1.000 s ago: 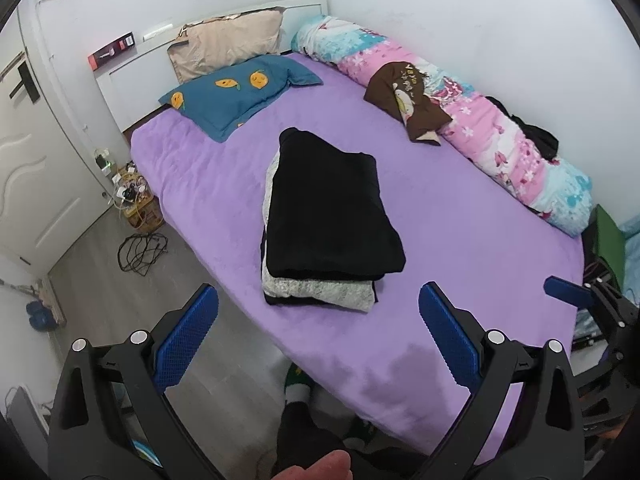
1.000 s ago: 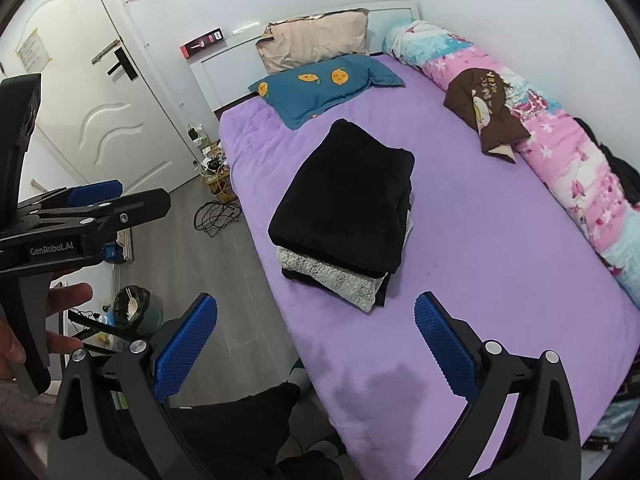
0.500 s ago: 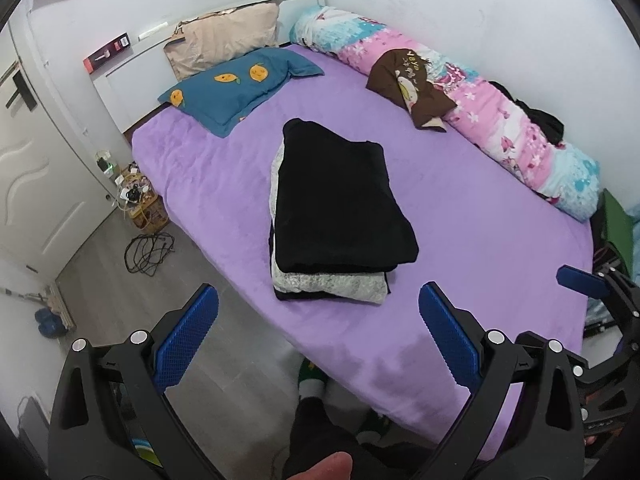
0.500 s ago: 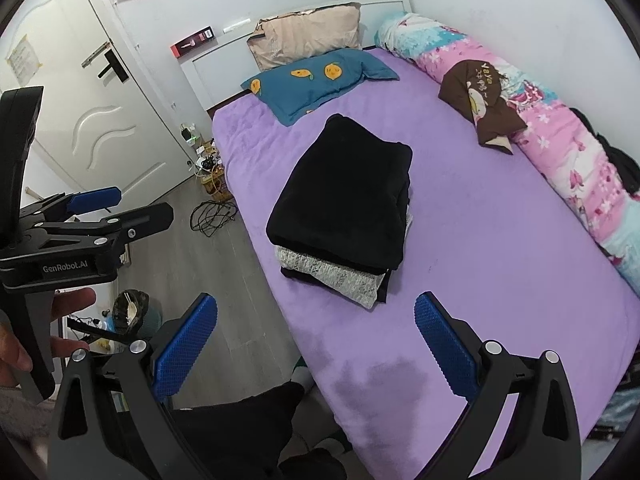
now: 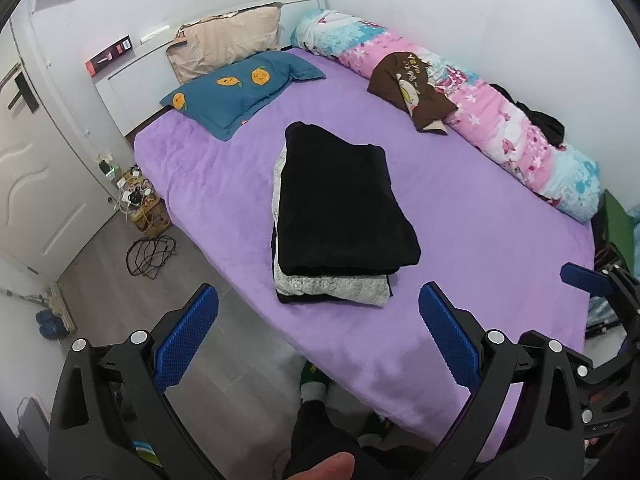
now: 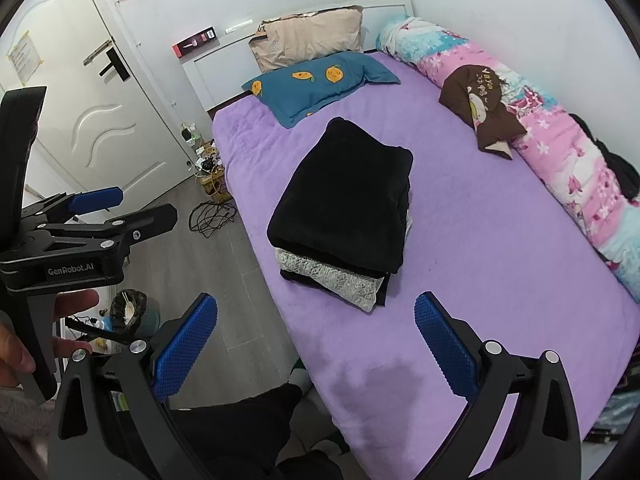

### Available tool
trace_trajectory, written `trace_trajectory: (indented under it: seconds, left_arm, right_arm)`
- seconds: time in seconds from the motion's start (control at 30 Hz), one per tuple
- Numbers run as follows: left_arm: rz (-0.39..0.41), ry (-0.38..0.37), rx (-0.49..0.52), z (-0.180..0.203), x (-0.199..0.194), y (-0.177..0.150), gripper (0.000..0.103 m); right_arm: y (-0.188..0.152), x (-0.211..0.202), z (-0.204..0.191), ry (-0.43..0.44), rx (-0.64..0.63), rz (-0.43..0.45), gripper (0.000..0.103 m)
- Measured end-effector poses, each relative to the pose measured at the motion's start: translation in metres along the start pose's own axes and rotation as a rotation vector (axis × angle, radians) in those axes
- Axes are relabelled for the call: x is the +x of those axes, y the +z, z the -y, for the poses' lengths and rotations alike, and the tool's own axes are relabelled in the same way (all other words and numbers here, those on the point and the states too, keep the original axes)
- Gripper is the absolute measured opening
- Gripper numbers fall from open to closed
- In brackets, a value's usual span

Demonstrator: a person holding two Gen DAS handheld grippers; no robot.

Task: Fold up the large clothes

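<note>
Purple bed (image 5: 480, 240) bears folded stack (image 5: 340, 208), centred.

1. Our left gripper (image 5: 318, 332) had 2 black angular arms, each ending in a blue cross-hatched pad (image 5: 188, 336).
2. Silver round screws (image 5: 139, 336) dotted its arm joints.
3. Our right gripper (image 6: 315, 344) matched it: black frame, blue pads, silver screws.
4. White "GenRobot.AI" lettering (image 6: 71, 269) marked the left gripper's black body.
5. We wore dark trousers (image 6: 240, 428).
</note>
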State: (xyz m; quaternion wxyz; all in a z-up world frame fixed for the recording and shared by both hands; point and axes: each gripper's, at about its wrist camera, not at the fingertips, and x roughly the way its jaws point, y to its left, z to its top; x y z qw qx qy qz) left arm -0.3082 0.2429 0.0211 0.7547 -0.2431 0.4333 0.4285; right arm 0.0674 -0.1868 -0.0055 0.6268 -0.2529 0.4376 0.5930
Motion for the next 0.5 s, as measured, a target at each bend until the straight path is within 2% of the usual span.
trace_trajectory:
  seconds: [0.37, 0.5]
  left_arm:
    - [0.012, -0.026, 0.020, 0.0087, -0.0025, 0.0026, 0.097]
    - [0.018, -0.015, 0.016, 0.0089, -0.0024, 0.0022, 0.097]
  right_arm:
    - [-0.0009, -0.0054, 0.0044, -0.005, -0.001, 0.013, 0.098]
    - [-0.0008, -0.0044, 0.0053, -0.002, 0.000, 0.010, 0.097]
